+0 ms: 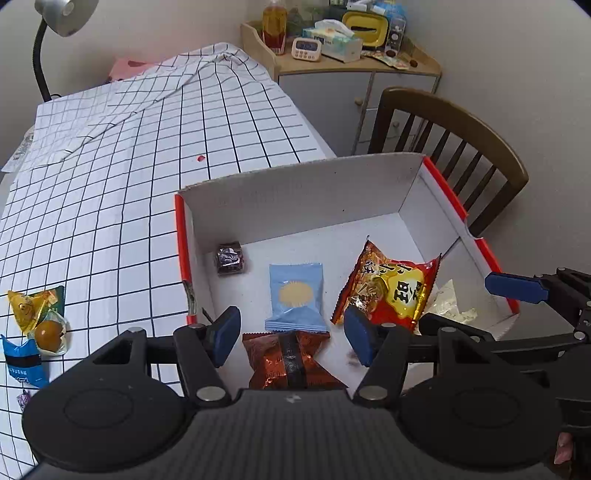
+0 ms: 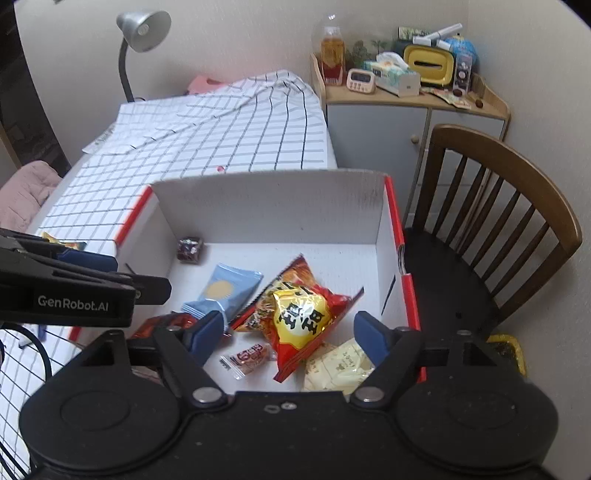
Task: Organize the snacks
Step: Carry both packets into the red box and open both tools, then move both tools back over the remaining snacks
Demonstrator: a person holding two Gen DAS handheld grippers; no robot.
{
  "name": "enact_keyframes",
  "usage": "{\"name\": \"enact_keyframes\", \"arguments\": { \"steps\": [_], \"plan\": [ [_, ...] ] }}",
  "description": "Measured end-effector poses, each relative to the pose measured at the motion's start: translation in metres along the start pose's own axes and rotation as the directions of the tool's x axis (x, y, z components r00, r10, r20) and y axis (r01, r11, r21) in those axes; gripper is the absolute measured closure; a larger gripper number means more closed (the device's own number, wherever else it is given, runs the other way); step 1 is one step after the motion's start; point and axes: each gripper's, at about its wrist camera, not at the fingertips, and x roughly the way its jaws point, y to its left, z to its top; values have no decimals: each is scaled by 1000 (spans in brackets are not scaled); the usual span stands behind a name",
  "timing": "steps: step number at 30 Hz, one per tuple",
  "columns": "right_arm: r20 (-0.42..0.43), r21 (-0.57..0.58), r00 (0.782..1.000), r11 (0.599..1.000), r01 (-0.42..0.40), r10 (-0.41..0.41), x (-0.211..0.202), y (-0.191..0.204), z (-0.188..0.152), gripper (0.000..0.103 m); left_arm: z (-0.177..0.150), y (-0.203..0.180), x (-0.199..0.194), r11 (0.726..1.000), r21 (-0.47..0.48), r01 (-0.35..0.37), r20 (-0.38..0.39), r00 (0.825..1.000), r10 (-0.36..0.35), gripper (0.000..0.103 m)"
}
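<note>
A white cardboard box with red edges (image 1: 295, 199) (image 2: 266, 206) sits on the checked table. Inside it lie a dark wrapped candy (image 1: 229, 258) (image 2: 190, 249), a light blue packet (image 1: 295, 295) (image 2: 225, 290), a red-and-yellow snack bag (image 1: 391, 288) (image 2: 301, 317), a brown-orange packet (image 1: 288, 362) (image 2: 162, 325), a white packet (image 2: 340, 365) and a small red-and-white candy (image 2: 247, 360). My left gripper (image 1: 291, 339) hangs open above the brown-orange packet without touching it. My right gripper (image 2: 290, 332) stands open over the snack bag, its pads clear of it.
Several loose snacks (image 1: 37, 325) lie on the tablecloth (image 1: 147, 166) left of the box. A wooden chair (image 2: 498, 229) stands right of the table. Behind it is a cabinet (image 2: 413, 122) crowded with a bottle, timer and tissue box. A desk lamp (image 2: 142, 26) rises at the far left.
</note>
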Motion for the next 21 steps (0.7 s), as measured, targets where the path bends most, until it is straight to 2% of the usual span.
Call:
{"name": "enact_keyframes", "arguments": {
  "steps": [9, 13, 18, 21],
  "plan": [
    [64, -34, 997, 999, -29, 31, -36, 20, -2, 17, -11, 14, -45, 1000, -24, 18, 76, 997, -16, 42],
    [98, -60, 993, 997, -55, 60, -53, 32, 0, 12, -19, 25, -65, 999, -40, 30, 111, 993, -25, 35],
    [128, -104, 987, 991, -83, 96, -69, 54, 0, 9, -30, 43, -85, 997, -68, 39, 143, 989, -29, 34],
    [143, -122, 983, 988, -97, 115, -76, 69, 0, 4, -38, 56, -97, 996, -79, 41, 162, 986, -28, 29]
  ]
}}
